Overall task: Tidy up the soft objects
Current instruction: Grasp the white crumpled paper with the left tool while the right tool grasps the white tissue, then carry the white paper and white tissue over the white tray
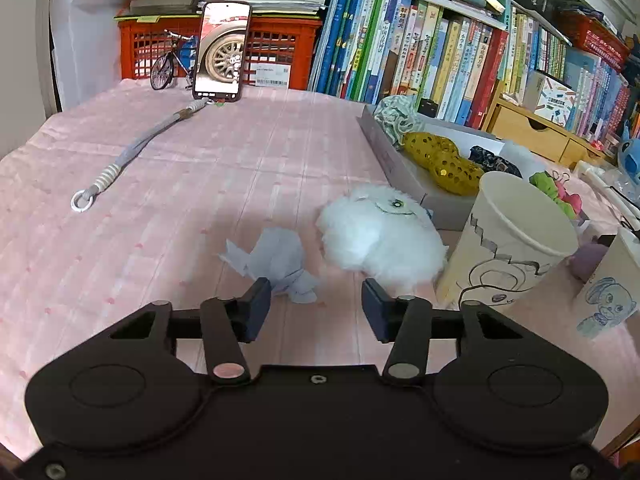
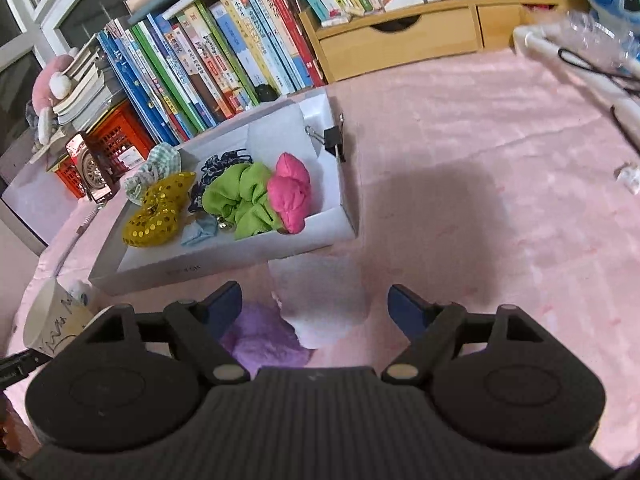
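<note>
Pink cloth [image 1: 240, 152] had a crumpled grey scrap [image 1: 280, 266] just ahead of the left gripper [image 1: 316, 304], jaws narrowed but empty. Right gripper [image 2: 314, 312] gaped wide over a purple fluffy thing [image 2: 264, 344], near the scrunchie-filled white box [image 2: 224, 264].

book spines [image 1: 436, 52]: printed titles, too small to read
crate label [image 1: 272, 75]: barcode and print, unreadable
box side [image 2: 185, 269]: faint print, unreadable
cups [image 1: 505, 240]: drawings only, no words
phone [image 1: 221, 51]: wheel picture, no legible text
</note>
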Tool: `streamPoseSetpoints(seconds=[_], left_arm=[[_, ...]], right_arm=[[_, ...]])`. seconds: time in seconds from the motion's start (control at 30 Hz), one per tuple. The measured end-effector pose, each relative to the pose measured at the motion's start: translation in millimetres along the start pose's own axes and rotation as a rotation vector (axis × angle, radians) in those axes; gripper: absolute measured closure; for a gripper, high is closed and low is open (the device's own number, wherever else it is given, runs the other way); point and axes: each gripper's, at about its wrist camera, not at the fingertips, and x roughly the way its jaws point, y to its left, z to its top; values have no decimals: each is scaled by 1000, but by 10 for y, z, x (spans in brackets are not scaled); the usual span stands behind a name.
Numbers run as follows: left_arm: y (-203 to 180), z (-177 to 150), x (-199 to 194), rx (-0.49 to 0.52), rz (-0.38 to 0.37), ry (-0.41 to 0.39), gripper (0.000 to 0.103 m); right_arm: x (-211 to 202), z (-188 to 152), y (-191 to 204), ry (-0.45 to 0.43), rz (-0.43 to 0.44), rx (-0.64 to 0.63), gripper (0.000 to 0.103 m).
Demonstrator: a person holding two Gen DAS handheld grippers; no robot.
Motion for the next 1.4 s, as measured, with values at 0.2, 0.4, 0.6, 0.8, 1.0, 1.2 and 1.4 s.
streamPoseSetpoints(seconds=[0.2,0.4,0.6,0.8,1.0,1.2,1.4], left_arm=[[31,-3,40,-12,4,12,74],[47,-17,53,-18,8,18,78],[50,-14,55,-16,8,21,79],[-40,-19,-76,13,13,-13,76],[-99,-6,-163,65,65,-81,53],[-39,16,-5,45,83,-75,42],[-17,28,177,47,79,-73,43]], right_arm=[[29,17,-12,10,31,29,24],[19,38,-66,6,8,55,35],[65,16,-75,21,-15,53,41],[83,27,-63,26,-27,41,40],[91,27,-42,28,-35,29,39],[98,31,-44,27,-40,26,36],[133,58,-40,31,-34,3,35]])
